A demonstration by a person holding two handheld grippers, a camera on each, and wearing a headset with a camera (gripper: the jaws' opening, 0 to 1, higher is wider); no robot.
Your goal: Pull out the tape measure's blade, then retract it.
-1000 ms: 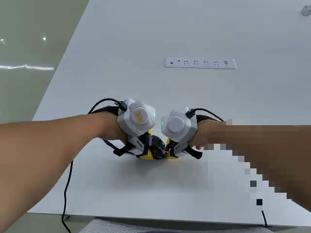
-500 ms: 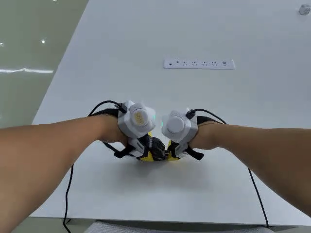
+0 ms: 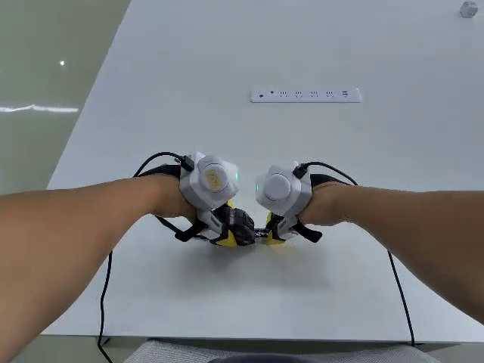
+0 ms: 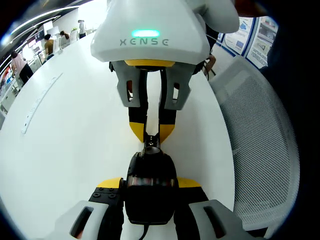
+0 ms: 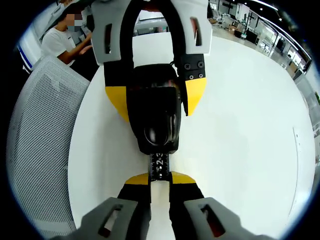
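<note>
White table (image 3: 189,68) takes up most of the head view, w/ a white mesh chair (image 4: 260,150) at its near edge. A person in a white top (image 5: 62,39) is in the bg past the chair. The wearer's two forearms (image 3: 76,219) come in from L & R and meet near the table's front edge. The left gripper (image 4: 149,183) is clenched on the black tape measure (image 4: 150,199), its yellow-tipped jaws pressing the case from both sides. Can't tell if the case rests on the tabletop or sits just above it. The right gripper (image 5: 160,179) faces it nose to nose, jaws pinched on the end of the blade (image 5: 159,163). A short bit of blade is out btwn the case mouth and the yellow tips, w/ numerals 2 and 3 readable on it. In the head view the two grippers sit just beside each other, tape measure btwn them. A white power strip (image 3: 306,95) lies flat farther back on the table, well apart from the grippers. Black cables (image 3: 104,295) run from the grippers back along the arms and off the front edge. A small grey object (image 3: 469,9) sits at the far R corner, too small to ID.
</note>
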